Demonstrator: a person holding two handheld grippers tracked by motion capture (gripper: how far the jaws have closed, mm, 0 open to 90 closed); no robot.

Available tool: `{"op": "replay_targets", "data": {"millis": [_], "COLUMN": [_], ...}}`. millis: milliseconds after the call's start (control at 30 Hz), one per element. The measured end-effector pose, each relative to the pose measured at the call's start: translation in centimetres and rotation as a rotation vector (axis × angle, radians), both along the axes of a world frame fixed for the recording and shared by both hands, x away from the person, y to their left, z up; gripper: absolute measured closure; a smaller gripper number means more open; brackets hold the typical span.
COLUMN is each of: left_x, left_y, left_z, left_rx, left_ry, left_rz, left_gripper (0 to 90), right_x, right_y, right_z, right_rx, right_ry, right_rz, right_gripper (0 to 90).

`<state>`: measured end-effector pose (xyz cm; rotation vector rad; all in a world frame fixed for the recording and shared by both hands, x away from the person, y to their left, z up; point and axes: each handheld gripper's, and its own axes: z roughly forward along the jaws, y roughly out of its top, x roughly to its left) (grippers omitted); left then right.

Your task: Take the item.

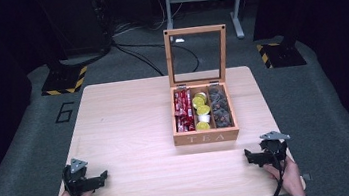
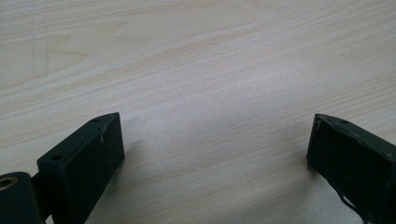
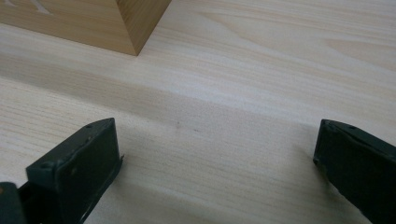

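I hold my left gripper (image 1: 102, 176) and right gripper (image 1: 248, 155) low at the table's (image 1: 125, 124) near corners, both with jaws spread and empty. The wooden tea box (image 1: 206, 137) sits mid-table, lid (image 1: 197, 55) upright (glass, likely fragile); I'd grip its stiff wooden frame.
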<state>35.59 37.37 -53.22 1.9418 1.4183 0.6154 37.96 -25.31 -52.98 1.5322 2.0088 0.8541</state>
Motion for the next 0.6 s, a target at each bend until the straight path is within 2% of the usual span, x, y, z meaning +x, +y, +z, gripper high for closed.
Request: {"op": "replay_targets", "data": {"millis": [33,100,233,500,600], "left_x": [0.0,0.0,0.08,0.16,0.3], "left_y": [0.02,0.15,0.24,0.3,0.28], "left_z": [0.01,0.11,0.04,0.01,0.12], "left_rx": [0.001,0.004,0.002,0.005,0.007], "left_ry": [0.0,0.014,0.004,-0.001,0.013], "left_rz": [-0.001,-0.011,0.002,0.008,0.004], "left_gripper": [3.8,3.8,3.8,3.6,3.6], "right_x": [0.0,0.21,0.3,0.44,0.48], "right_y": [0.09,-0.11,-0.22,-0.09,-0.09], "right_z": [-0.01,0.01,-0.01,0.04,0.06], "right_rx": [0.005,-0.007,-0.006,-0.002,-0.007], "right_ry": [0.0,-0.001,-0.001,0.003,0.006], "right_rz": [-0.002,0.041,0.054,0.052,0.054], "right_gripper": [0.0,0.0,0.0,0.0,0.0]}}
